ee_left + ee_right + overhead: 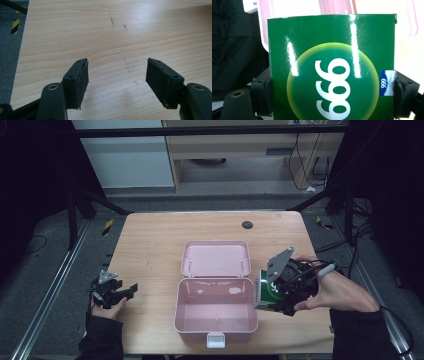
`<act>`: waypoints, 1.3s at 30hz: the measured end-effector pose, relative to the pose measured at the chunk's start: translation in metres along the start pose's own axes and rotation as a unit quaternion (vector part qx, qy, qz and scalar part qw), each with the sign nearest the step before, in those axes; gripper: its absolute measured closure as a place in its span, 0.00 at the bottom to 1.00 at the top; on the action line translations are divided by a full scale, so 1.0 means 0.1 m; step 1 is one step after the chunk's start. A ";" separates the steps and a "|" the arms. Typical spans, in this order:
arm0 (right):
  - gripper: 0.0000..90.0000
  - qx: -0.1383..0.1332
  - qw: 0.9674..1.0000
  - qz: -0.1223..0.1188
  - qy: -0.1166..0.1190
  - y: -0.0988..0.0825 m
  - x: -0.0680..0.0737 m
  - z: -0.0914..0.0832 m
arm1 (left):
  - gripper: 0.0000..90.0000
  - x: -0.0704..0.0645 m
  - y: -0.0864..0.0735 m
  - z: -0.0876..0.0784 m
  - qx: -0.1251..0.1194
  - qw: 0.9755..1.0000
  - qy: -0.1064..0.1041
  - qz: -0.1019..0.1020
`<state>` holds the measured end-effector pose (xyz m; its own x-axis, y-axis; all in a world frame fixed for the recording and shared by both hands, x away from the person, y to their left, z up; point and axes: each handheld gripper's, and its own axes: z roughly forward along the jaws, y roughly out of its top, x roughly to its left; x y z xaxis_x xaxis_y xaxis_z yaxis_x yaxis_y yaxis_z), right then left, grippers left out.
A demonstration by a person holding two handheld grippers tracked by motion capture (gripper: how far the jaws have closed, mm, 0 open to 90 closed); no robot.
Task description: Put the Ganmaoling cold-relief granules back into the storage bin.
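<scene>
A pink plastic box [216,312] stands open at the table's middle front, its lid [216,258] laid back flat. My right gripper [272,295] is shut on a glossy green carton [269,292] and holds it just above the box's right rim. In the right gripper view the green carton [332,67] bears a yellow-green circle with white digits, clamped from both sides by the pads [263,93]. My left gripper [127,291] rests at the table's left front, open. In the left gripper view its fingertips [80,75] stand wide apart over bare wood, nothing between them.
The wooden table [150,240] has a dark round cable hole [247,225] near its far edge. Faint scratch marks [112,20] cross the wood ahead of the left gripper. Grey floor and dark frame legs surround the table; a cabinet stands behind.
</scene>
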<state>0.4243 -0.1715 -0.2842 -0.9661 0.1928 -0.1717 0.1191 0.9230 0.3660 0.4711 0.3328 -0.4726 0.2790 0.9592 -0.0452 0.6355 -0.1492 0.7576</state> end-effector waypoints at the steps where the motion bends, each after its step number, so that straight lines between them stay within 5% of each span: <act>1: 0.18 0.000 1.000 -0.002 0.000 0.01 0.00 0.00 | 0.37 0.00 0.00 0.00 0.000 1.000 0.000 0.000; 15: 0.18 -0.009 1.000 -0.015 -0.001 0.29 -0.02 -0.01 | 0.37 0.00 0.00 0.00 -0.001 1.000 0.000 -0.001; 39: 0.18 -0.003 0.999 -0.049 0.018 0.70 -0.01 0.29 | 0.37 0.01 0.00 -0.01 -0.003 1.000 0.000 -0.001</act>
<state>0.4405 -0.0981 -0.2846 -0.9807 0.0901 -0.1733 0.0231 0.9346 0.3549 0.4705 0.3336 -0.4719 0.2776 0.9596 -0.0469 0.6310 -0.1453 0.7620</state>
